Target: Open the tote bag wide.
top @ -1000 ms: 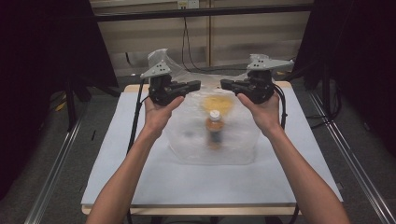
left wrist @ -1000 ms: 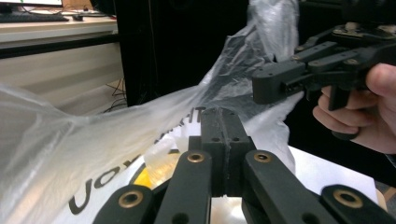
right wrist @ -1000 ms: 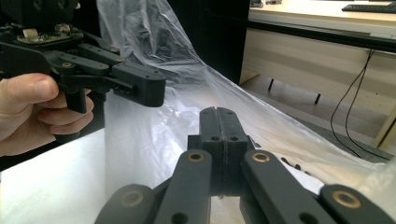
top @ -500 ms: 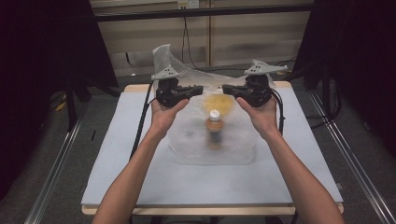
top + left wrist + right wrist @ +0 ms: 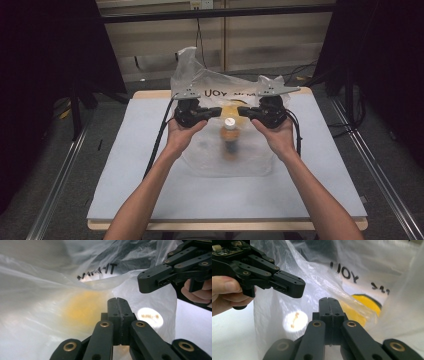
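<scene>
The plastic bag (image 5: 227, 150) sits near the middle of the table (image 5: 125, 190), a bit toward the far side, and it is thin and see-through with black letters printed on it. Inside it stands a bottle (image 5: 229, 137) with a white cap, and it looks blurry through the plastic. A yellow patch (image 5: 231, 109) shows through the bag just behind the bottle, and I cannot tell what it is. I hold the top of the bag up with both my tools. My left gripper (image 5: 214, 112) is at the bag's top edge on the left side. In the left gripper view its jaws are pressed tight together with the bag (image 5: 50, 302) right around them, so they look shut on the plastic. My right gripper (image 5: 244, 111) is at the top edge on the other side, near the left one, with the bottle cap just below the gap between them. In the right gripper view its jaws are pressed together too, and the plastic (image 5: 362, 277) lies against them. The back of the bag rises up behind my hands. The table top is pale grey with a wooden edge.
</scene>
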`<action>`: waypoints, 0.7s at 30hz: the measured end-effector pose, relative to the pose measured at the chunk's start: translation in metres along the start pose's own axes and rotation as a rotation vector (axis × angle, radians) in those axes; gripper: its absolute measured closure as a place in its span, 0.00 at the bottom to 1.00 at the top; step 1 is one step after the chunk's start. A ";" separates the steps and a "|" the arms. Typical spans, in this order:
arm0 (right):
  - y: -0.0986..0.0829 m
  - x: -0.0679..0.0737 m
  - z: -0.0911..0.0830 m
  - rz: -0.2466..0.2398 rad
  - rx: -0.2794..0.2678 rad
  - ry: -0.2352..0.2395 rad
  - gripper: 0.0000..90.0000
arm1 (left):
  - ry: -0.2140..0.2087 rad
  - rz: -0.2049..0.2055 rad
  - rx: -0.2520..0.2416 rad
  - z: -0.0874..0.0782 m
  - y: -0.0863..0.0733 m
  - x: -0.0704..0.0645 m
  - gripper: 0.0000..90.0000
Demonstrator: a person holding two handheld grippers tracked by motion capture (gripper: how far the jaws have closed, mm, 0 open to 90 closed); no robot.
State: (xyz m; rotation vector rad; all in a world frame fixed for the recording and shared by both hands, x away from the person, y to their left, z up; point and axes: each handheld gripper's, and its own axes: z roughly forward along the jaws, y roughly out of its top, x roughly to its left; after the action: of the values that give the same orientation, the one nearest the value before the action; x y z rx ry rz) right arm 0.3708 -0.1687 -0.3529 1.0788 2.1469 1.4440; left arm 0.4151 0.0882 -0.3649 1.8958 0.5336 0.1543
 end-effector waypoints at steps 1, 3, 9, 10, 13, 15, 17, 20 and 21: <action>-0.003 0.000 0.000 0.004 0.001 0.004 1.00 | 0.004 0.004 0.010 0.001 -0.002 -0.001 1.00; -0.008 0.000 0.001 0.008 0.005 0.008 1.00 | -0.001 -0.004 0.013 0.003 -0.006 -0.003 1.00; -0.019 0.004 -0.002 0.020 -0.002 0.027 1.00 | -0.016 0.012 0.034 0.005 -0.017 -0.011 1.00; -0.021 0.005 -0.003 0.021 -0.002 0.032 1.00 | -0.010 0.016 0.046 0.005 -0.019 -0.013 1.00; -0.029 0.008 -0.005 0.029 0.003 0.043 1.00 | -0.027 0.005 0.023 0.003 -0.026 -0.015 1.00; -0.032 0.009 -0.005 0.027 0.007 0.045 1.00 | -0.020 0.010 0.031 0.002 -0.027 -0.015 1.00; -0.039 0.012 -0.004 0.014 0.026 0.049 1.00 | -0.015 0.012 0.041 -0.001 -0.033 -0.015 1.00; -0.043 0.013 -0.003 0.018 0.023 0.058 1.00 | -0.018 0.001 0.037 -0.002 -0.037 -0.014 1.00; -0.047 0.012 -0.003 0.023 0.020 0.060 1.00 | -0.022 0.001 0.038 -0.002 -0.039 -0.014 1.00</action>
State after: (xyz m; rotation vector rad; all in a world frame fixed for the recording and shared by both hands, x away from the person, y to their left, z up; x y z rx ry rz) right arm 0.3423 -0.1705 -0.3923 1.0839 2.2012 1.4870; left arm 0.3906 0.0956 -0.3978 1.9328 0.5245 0.1249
